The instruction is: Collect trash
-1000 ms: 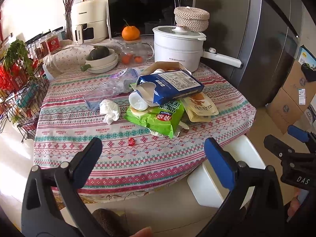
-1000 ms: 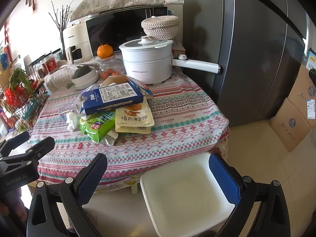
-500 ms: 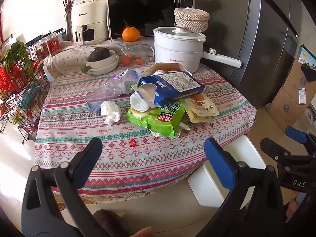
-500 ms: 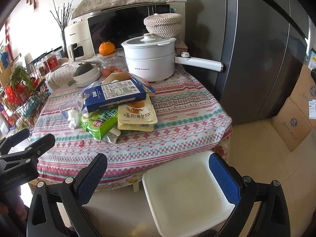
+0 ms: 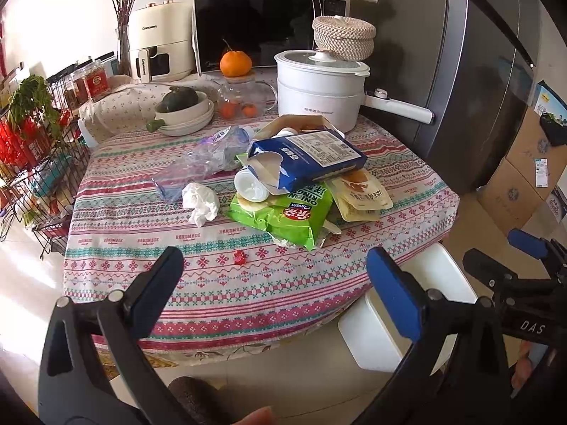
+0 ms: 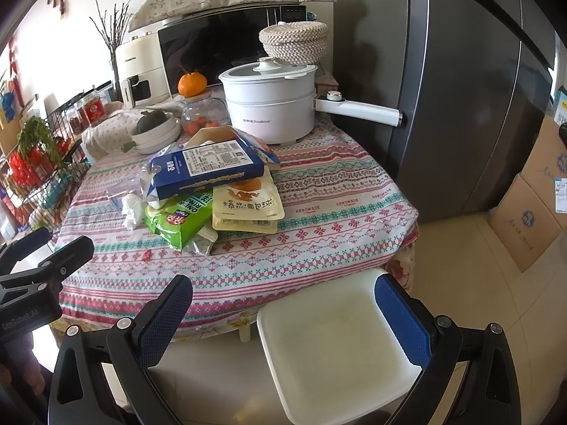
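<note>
Trash lies piled on the table: a blue carton [image 5: 312,163] [image 6: 209,166], a green snack bag [image 5: 287,212] [image 6: 177,221], a yellow pouch [image 5: 361,194] [image 6: 248,205], a crumpled tissue [image 5: 200,202] [image 6: 131,209], a clear plastic bag [image 5: 198,166], a white cap [image 5: 250,186] and a small red wrapper [image 5: 240,257] [image 6: 146,255]. A white bin [image 6: 336,347] [image 5: 418,283] stands on the floor at the table's near edge. My left gripper [image 5: 274,290] is open and empty, short of the table. My right gripper [image 6: 283,322] is open and empty above the bin.
The patterned tablecloth [image 5: 141,248] covers the table. At the back stand a white electric pot [image 5: 319,88], a microwave [image 5: 265,32], an air fryer [image 5: 159,46], bowls with a squash [image 5: 184,109] and a glass jar. A wire rack [image 5: 35,159] is left, a fridge [image 6: 460,88] and cartons [image 6: 531,212] right.
Both grippers have moved slightly closer to the table. Nothing on the table has moved.
</note>
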Demonstrator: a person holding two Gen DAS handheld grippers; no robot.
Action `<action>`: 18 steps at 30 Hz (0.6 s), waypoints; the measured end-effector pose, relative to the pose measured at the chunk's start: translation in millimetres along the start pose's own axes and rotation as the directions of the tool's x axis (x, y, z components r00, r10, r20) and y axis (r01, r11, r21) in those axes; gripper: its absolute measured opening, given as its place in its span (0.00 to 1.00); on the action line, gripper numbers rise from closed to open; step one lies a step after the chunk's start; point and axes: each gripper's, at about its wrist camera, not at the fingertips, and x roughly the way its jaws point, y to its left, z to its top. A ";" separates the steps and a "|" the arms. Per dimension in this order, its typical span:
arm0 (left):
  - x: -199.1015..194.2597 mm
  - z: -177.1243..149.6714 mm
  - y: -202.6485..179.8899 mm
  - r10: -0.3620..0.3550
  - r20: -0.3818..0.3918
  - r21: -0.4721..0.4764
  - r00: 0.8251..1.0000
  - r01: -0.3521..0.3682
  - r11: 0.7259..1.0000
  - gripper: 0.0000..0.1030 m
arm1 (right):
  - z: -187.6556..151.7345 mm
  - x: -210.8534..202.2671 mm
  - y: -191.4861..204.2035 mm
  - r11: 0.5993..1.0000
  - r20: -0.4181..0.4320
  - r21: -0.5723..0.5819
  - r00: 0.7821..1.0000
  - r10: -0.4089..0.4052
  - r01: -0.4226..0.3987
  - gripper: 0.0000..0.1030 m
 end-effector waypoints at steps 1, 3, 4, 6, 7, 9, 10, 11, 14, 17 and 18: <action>0.3 0.3 0.0 0.000 0.000 -0.001 1.000 0.000 1.000 0.99 | 0.2 0.2 -0.6 1.000 0.000 0.002 1.000 0.001 -0.001 1.00; -0.2 0.4 0.2 0.000 0.003 0.001 1.000 0.000 1.000 0.99 | 0.6 0.4 -1.1 1.000 0.001 0.003 1.000 -0.002 0.002 1.00; -0.5 0.4 0.1 0.000 0.005 0.001 1.000 0.000 1.000 0.99 | 0.8 0.7 -1.2 1.000 0.001 0.002 1.000 -0.004 0.004 1.00; -0.8 0.5 0.0 0.002 0.009 0.003 1.000 -0.002 1.000 0.99 | 1.1 0.7 -1.2 1.000 -0.001 0.003 1.000 -0.003 0.003 1.00; -0.2 0.4 -0.1 0.003 0.008 0.004 1.000 -0.003 1.000 0.99 | 1.2 0.6 -1.1 1.000 0.001 0.002 1.000 -0.003 0.003 1.00; 1.0 0.1 -0.2 0.002 0.003 0.002 1.000 -0.002 1.000 0.99 | 1.6 0.4 -1.1 1.000 0.004 0.000 1.000 -0.005 0.005 1.00; 0.9 -0.6 -0.8 0.002 0.003 0.002 1.000 -0.002 1.000 0.99 | 1.6 0.4 -1.4 1.000 0.005 0.000 1.000 -0.006 0.006 1.00; 0.9 -0.6 -0.8 0.004 0.004 0.004 1.000 -0.004 1.000 0.99 | 1.7 0.5 -1.8 1.000 0.005 0.002 1.000 -0.006 0.006 1.00; 0.9 -1.2 -1.0 0.006 0.004 0.002 1.000 -0.006 1.000 0.99 | 1.6 0.5 -1.8 1.000 0.003 0.001 1.000 -0.006 0.006 1.00; 1.5 -0.6 -0.6 -0.002 -0.001 -0.009 1.000 0.002 1.000 0.99 | 1.3 0.2 -1.2 1.000 0.003 -0.005 1.000 -0.006 0.006 1.00; 1.6 0.2 0.4 -0.011 -0.004 -0.016 1.000 0.011 1.000 0.99 | 0.8 -0.4 -0.8 1.000 0.003 -0.008 1.000 -0.006 0.006 1.00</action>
